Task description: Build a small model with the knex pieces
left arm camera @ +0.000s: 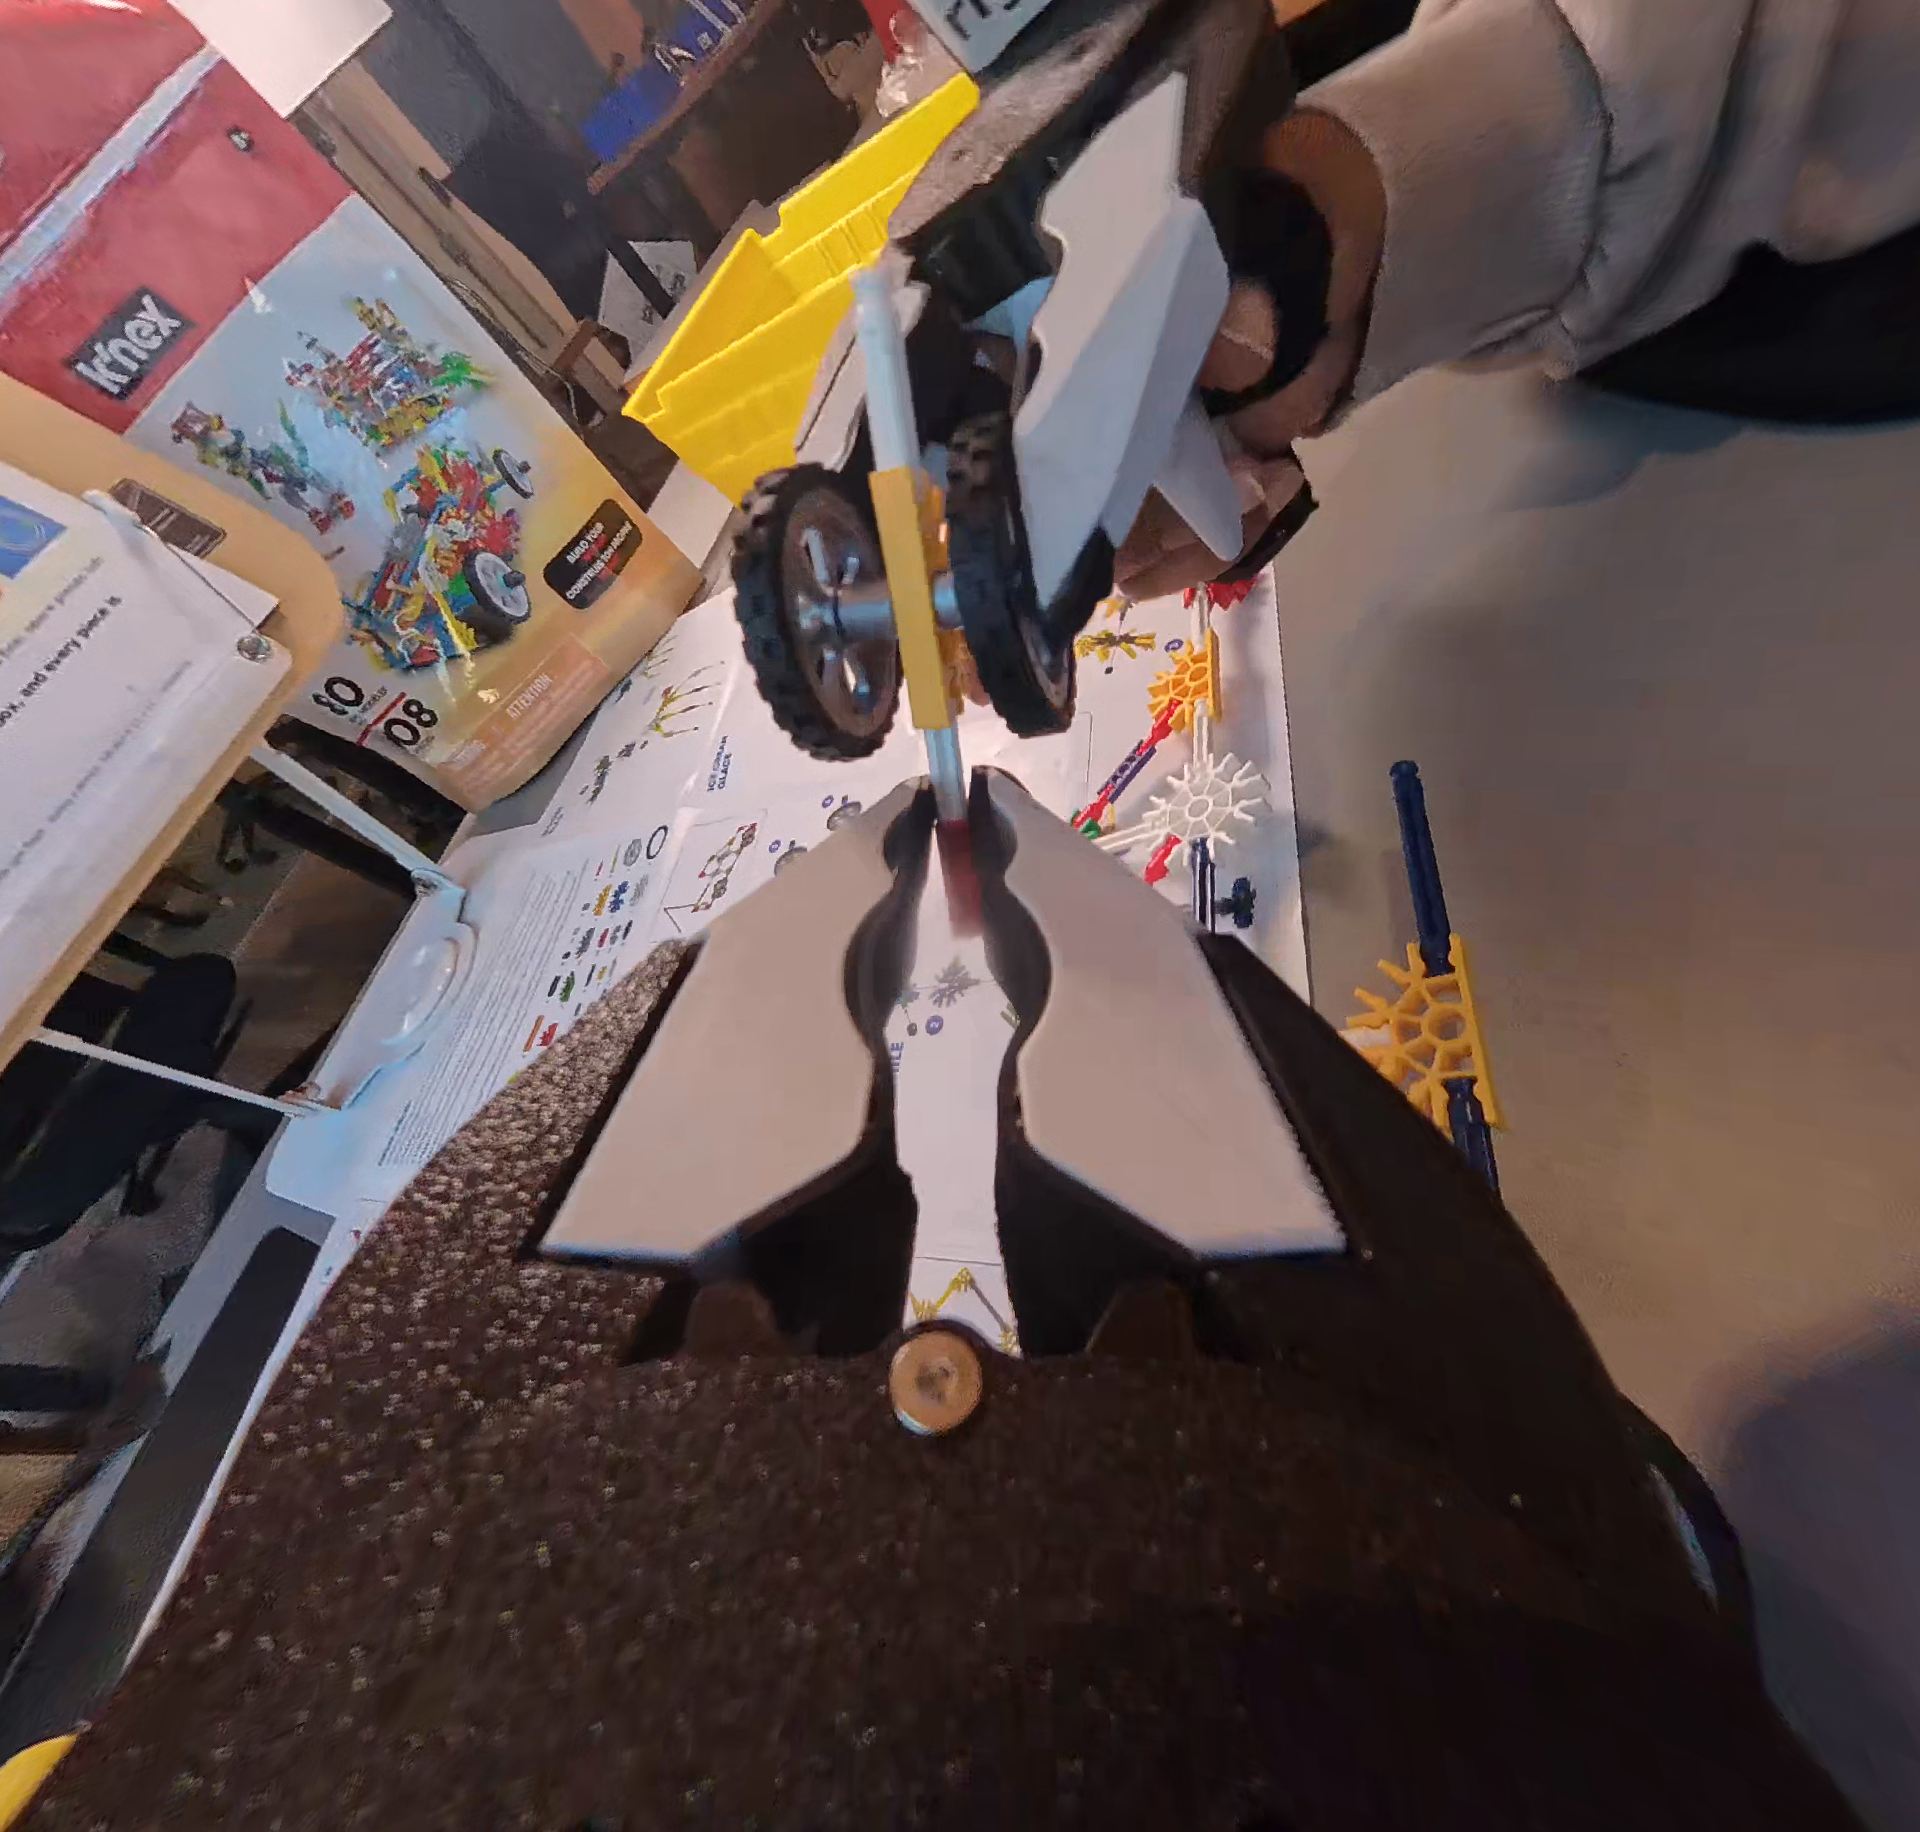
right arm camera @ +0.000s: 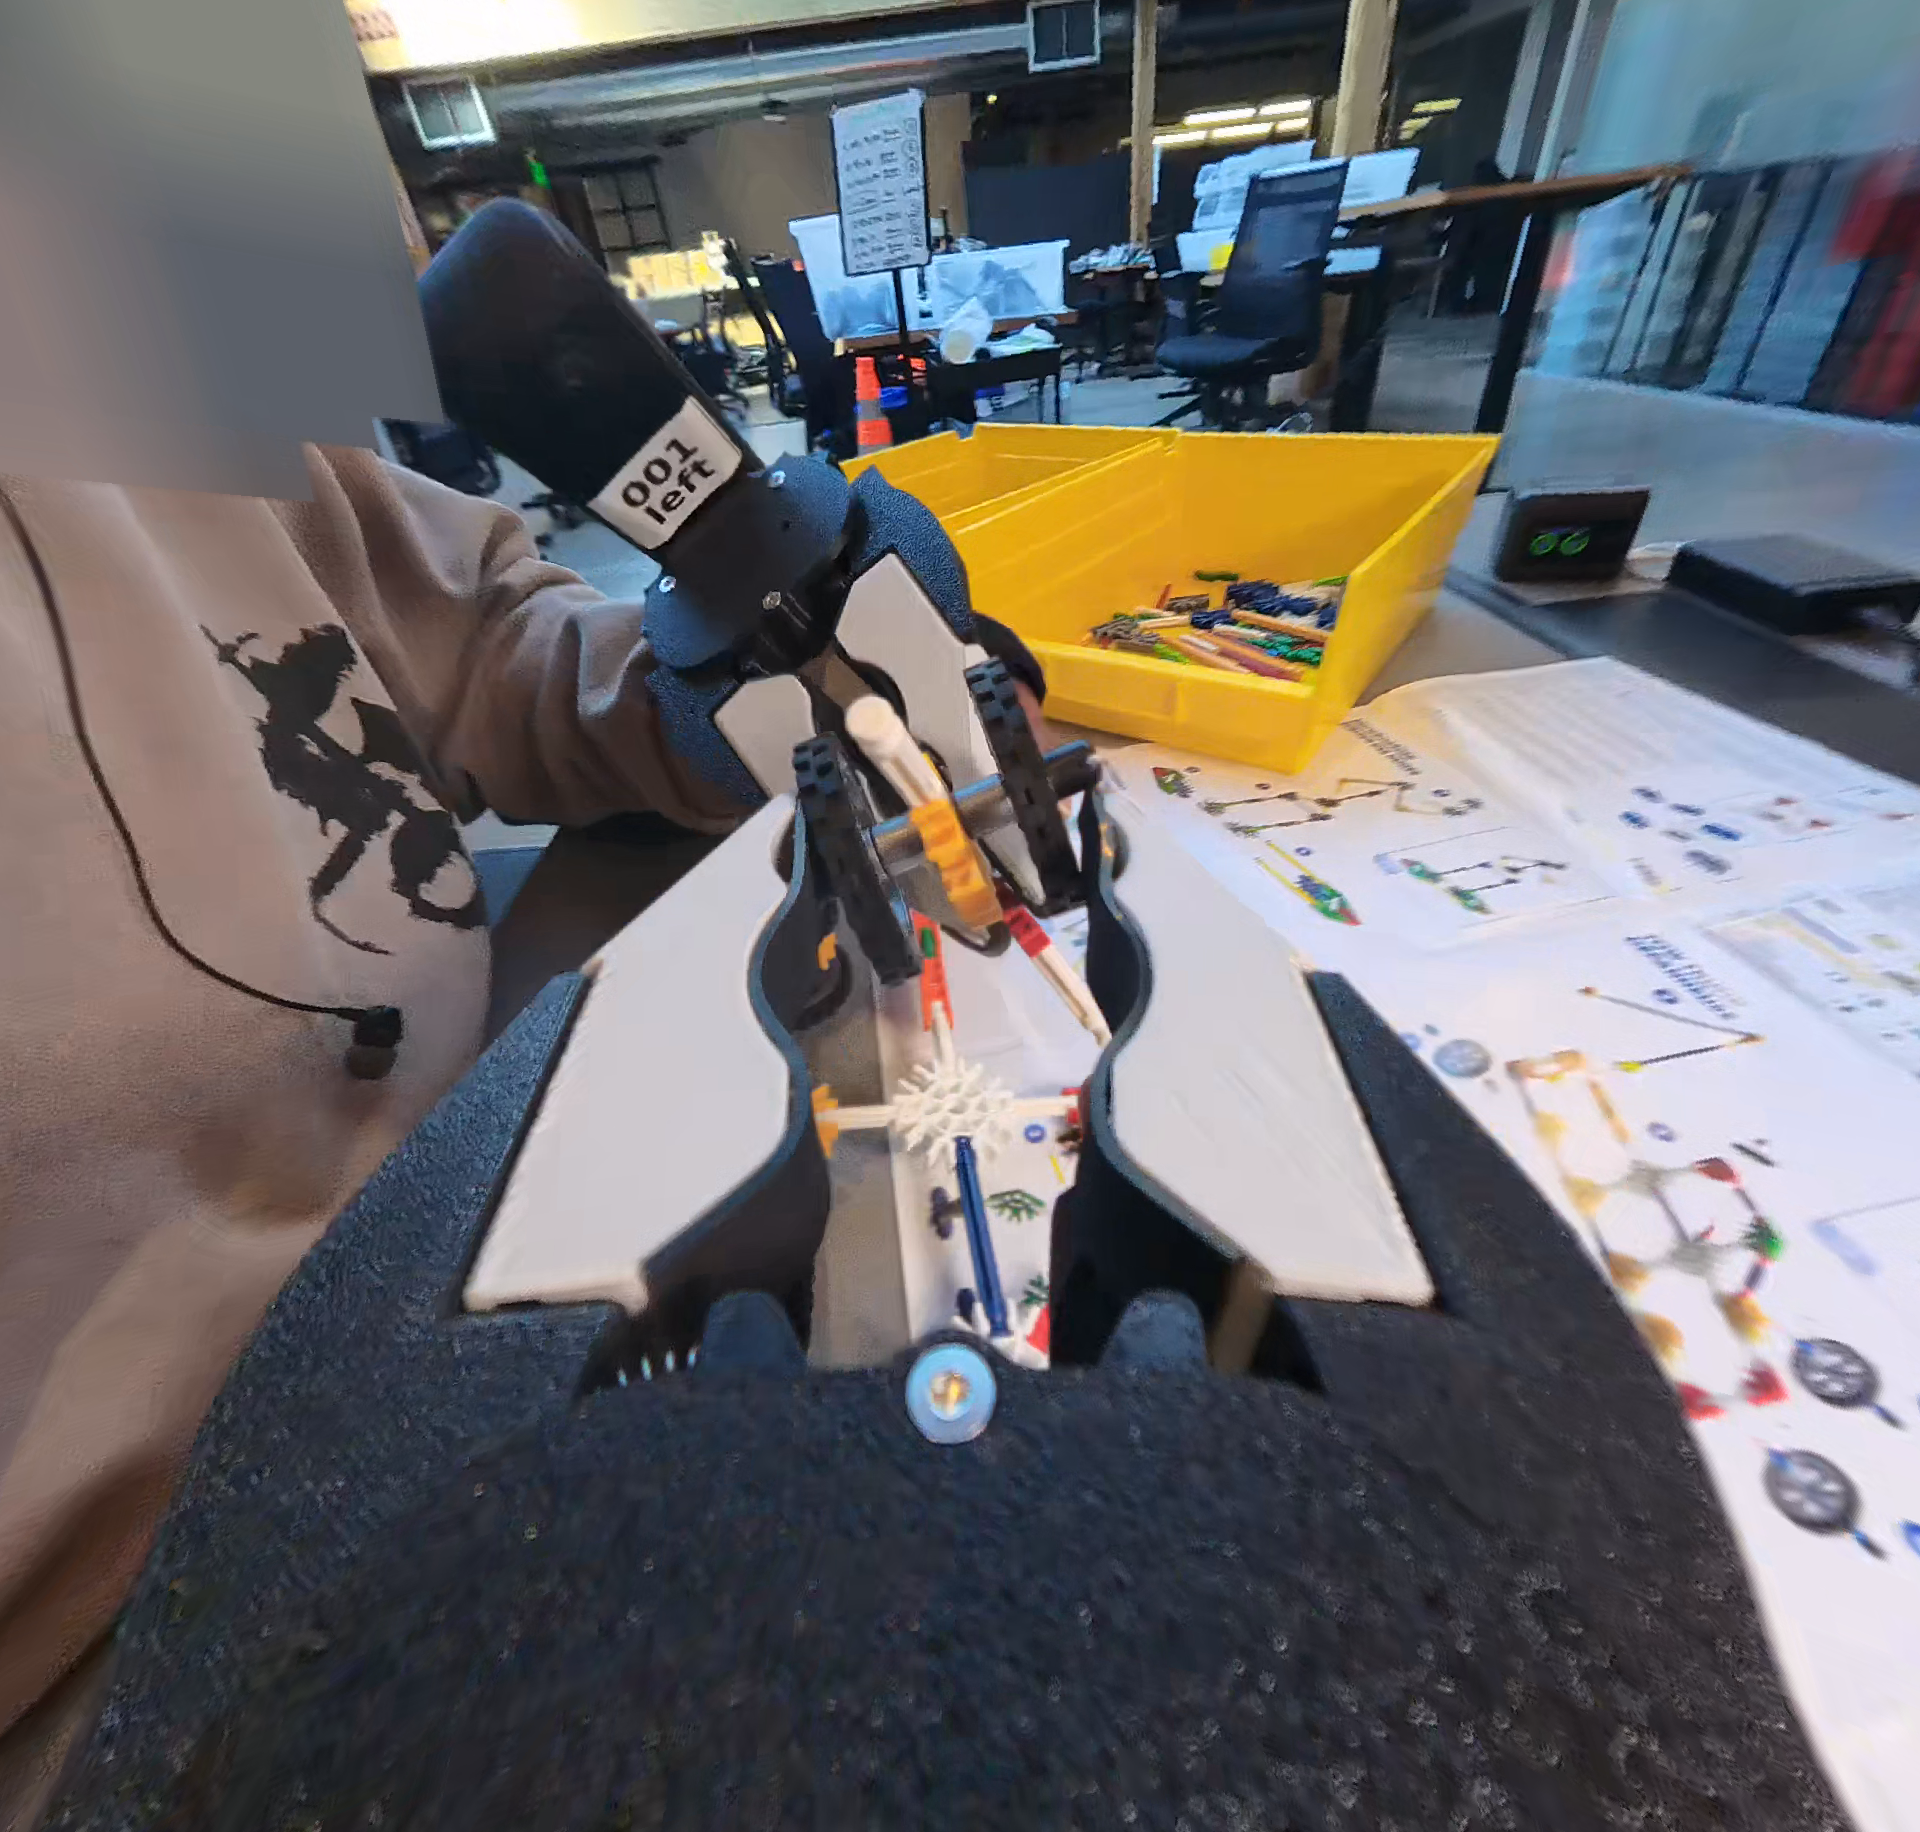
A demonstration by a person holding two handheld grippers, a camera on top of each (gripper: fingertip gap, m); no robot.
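Box (left arm camera: 343,452) on counter (left arm camera: 1610,743) at left; left hand-held gripper (left arm camera: 951,816) clenched on rod (left arm camera: 940,743) tip below wheel pair (left arm camera: 894,608); assembly held in air above sheet (right arm camera: 1558,899); looks light, rigid plastic, joints may pop, rubbery tyres should grip well; right hand-held gripper (right arm camera: 945,857) straddles wheels, whether clamping cannot tell; bin (right arm camera: 1195,556) right.

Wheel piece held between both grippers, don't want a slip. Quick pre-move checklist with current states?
1. Left gripper shut on white rod: ok.
2. Right gripper bracketing wheel assembly, contact with the wheels: cannot tell.
3. Yellow connector seated on the grey axle: ok.
4. Assembly lifted off instruction sheet: ok.
5. Loose snowflake build directly underneath: not ok.
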